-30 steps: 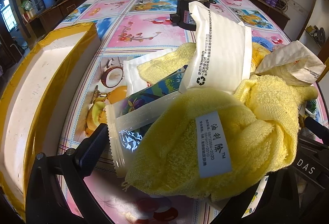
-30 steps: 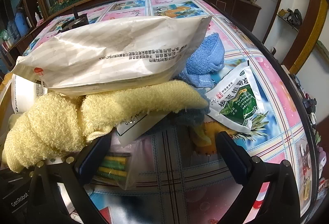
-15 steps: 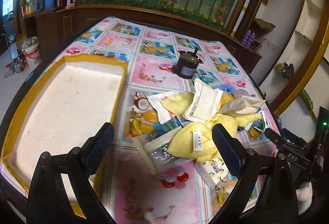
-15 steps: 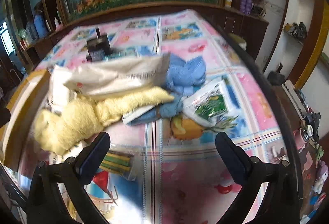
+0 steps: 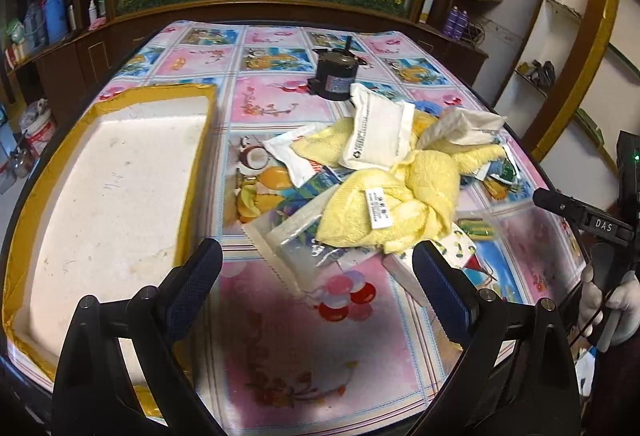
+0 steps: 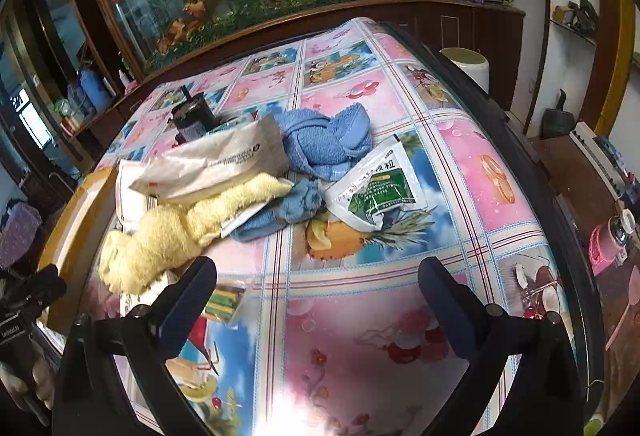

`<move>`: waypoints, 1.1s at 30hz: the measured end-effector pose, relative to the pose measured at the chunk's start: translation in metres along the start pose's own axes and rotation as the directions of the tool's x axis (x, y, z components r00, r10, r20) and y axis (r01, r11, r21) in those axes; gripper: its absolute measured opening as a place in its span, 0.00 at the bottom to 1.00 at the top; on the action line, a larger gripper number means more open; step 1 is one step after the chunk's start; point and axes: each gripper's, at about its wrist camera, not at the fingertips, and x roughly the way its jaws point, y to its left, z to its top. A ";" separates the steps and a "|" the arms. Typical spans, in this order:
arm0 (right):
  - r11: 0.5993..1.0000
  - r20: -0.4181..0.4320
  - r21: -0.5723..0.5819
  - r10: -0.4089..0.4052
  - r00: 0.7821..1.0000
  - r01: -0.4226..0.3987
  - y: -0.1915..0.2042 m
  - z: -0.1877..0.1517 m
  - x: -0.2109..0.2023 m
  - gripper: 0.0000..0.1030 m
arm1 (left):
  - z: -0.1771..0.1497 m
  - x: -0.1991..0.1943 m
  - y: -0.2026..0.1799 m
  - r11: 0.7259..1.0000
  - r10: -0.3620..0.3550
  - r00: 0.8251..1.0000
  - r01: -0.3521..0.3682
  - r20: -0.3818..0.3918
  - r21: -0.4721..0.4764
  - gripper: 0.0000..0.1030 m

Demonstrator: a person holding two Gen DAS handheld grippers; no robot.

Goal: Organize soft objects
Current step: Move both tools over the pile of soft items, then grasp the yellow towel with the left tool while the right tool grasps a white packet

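Both grippers have pulled back from the pile, now seen whole. Left gripper and right gripper stand spread and empty. Yellow towel lies mid-table, blue towel at its 2 o'clock, tray at 9. Sorting looks unstarted; next needs one towel pinched. "DAS" reads on the right gripper's side.

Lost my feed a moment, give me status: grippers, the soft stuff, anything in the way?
Left gripper open, right gripper open, both empty. Yellow towel and blue towel in the pile, packets on top. Tray empty.
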 end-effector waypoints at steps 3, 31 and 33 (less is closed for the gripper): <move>0.993 -0.024 -0.116 0.014 1.000 -0.016 0.010 -0.011 0.000 0.95 | 0.001 0.003 -0.014 0.999 -0.013 1.000 0.014 -0.005 0.042 0.94; 0.937 -0.102 0.097 0.344 0.933 -0.335 0.006 0.080 0.037 0.88 | 0.061 0.109 -0.100 0.948 -0.055 0.986 0.100 -0.157 0.303 0.92; 0.925 -0.132 0.132 0.372 0.919 -0.356 0.012 0.084 0.047 0.88 | 0.060 0.114 -0.098 0.949 -0.080 0.978 0.134 -0.192 0.284 0.58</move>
